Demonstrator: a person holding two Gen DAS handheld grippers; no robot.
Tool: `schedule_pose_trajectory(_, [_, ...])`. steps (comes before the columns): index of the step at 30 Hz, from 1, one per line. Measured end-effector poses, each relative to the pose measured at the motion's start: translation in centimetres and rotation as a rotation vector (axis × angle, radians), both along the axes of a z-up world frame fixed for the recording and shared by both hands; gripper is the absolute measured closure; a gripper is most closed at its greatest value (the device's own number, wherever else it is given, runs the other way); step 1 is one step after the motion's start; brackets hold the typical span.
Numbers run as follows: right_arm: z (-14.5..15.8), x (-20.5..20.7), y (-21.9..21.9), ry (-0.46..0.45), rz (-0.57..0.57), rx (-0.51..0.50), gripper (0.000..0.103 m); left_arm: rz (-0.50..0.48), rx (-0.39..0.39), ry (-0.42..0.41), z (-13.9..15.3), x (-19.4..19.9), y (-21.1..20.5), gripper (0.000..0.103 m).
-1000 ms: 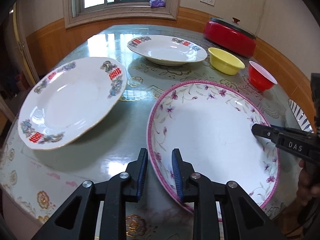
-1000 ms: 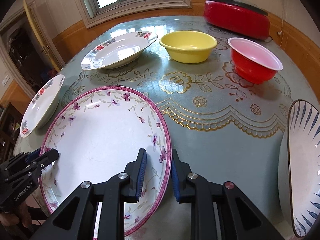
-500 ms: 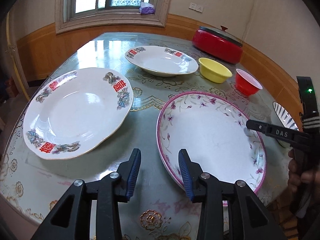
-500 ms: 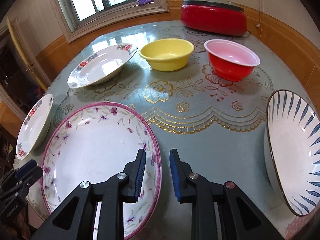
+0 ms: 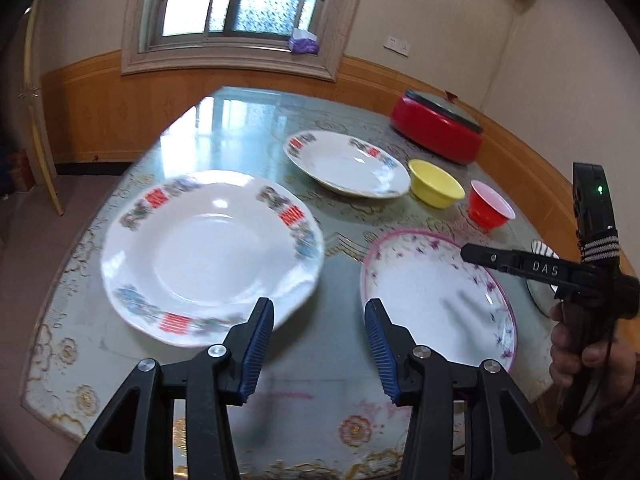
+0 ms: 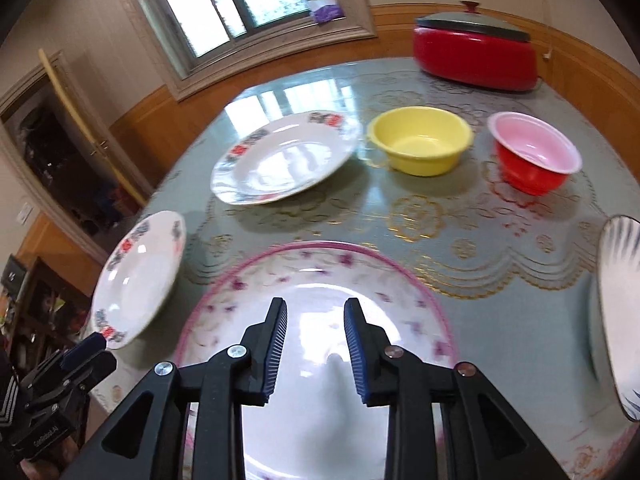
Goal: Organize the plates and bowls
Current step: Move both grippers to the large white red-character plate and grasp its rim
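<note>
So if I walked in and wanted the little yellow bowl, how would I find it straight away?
Look to the far side of the table, where a big red lidded cooker sits near the wall. Just in front of it stand two small bowls side by side. The yellow bowl is the one next to the white plate with red and blue marks; its neighbour, the red bowl, is pink inside.
</note>
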State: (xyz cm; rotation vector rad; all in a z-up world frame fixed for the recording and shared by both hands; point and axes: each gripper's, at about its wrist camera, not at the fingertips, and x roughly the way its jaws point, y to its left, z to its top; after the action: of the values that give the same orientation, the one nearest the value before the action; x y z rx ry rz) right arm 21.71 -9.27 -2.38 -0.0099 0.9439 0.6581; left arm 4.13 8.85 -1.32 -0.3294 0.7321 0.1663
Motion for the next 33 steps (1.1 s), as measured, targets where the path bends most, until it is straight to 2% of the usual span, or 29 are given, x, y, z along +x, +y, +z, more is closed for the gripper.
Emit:
schedule_pose_trajectory(4, [0.6,-0.4,3.8,0.026,0.106,0.060,0.074,0.066,0.006,-0.034,1.2,-0.9,3.3,0.046])
schedule_pose_trajectory(8, [0.4,0.0,8.1,0.077,0.192,0.099,0.073,0.145,0.004,-0.030,1.2,-0.9,7.2,0.045])
schedule_pose_trajectory(12, [-0.7,0.9,11.3,0.117,0.207,0.087,0.073,0.179,-0.024,-0.007,0.4,-0.2,11.2,0.043])
schedule_pose_trajectory(17, [-2.3,2.7,13.7,0.175,0.184,0.065,0.073,0.191,-0.100,-0.005,-0.4,0.3,16.2,0.040])
schedule_pose_trajectory(22, [-3.5,4.0,14.8,0.210,0.158,0.060,0.073,0.193,-0.191,0.002,-1.9,0.7,20.2,0.041])
schedule_pose_trajectory(25, [-4.1,4.2,15.5,0.219,0.154,0.039,0.073,0.161,-0.249,0.006,-2.9,0.9,21.5,0.042])
schedule_pose_trajectory(31, [-4.9,3.0,17.6,0.208,0.204,-0.015,0.072,0.073,-0.265,0.018,-4.0,1.8,21.5,0.054])
schedule_pose_trajectory(33, [-5.2,2.8,18.0,0.192,0.208,-0.041,0.072,0.060,-0.275,0.026,-4.6,1.9,21.4,0.054])
